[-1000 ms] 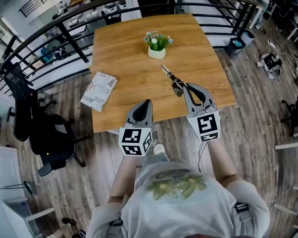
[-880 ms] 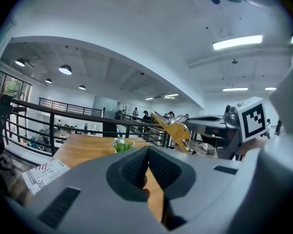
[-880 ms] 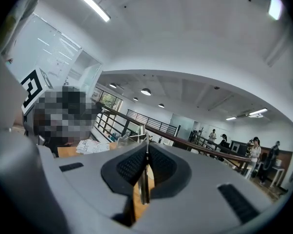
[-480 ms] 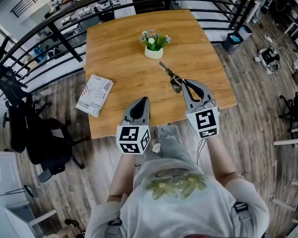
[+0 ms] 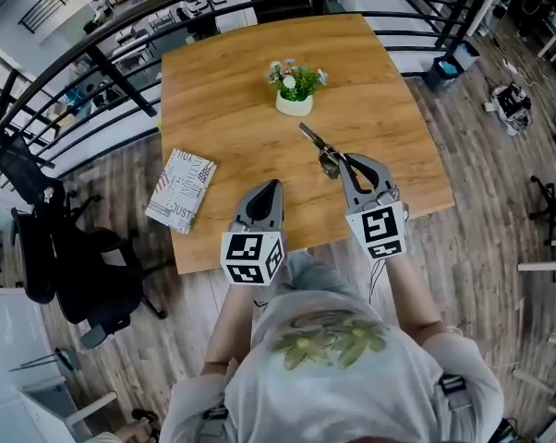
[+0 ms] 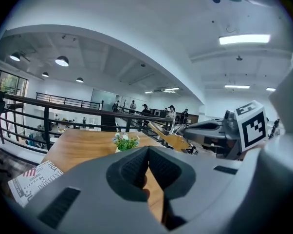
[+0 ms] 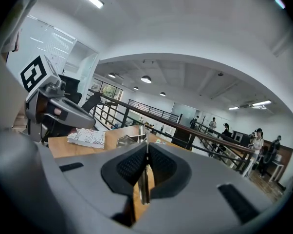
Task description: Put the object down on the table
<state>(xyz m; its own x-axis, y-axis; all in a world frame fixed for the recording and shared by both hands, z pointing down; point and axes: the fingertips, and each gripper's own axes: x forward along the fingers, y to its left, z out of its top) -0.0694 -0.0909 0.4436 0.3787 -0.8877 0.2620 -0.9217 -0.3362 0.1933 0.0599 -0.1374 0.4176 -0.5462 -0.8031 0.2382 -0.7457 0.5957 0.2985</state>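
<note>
Matt wooden table [image 5: 232, 100], shiny metal tool [image 5: 313, 141]

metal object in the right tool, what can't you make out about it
What the metal object is: too small in the head view.
Its gripped end: hidden inside the shut right tool, right gripper view.
Whether it touches the table: head view's steep angle hides any gap.

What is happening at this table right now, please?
A person at the wooden table holds a hand-held gripper in each hand. The right hand-held gripper is shut on a slim metal tool, holding it over the tabletop, pointed toward the small potted plant; it is not released yet. The left hand-held gripper is shut and empty near the table's front edge. A booklet lies at the left edge.
</note>
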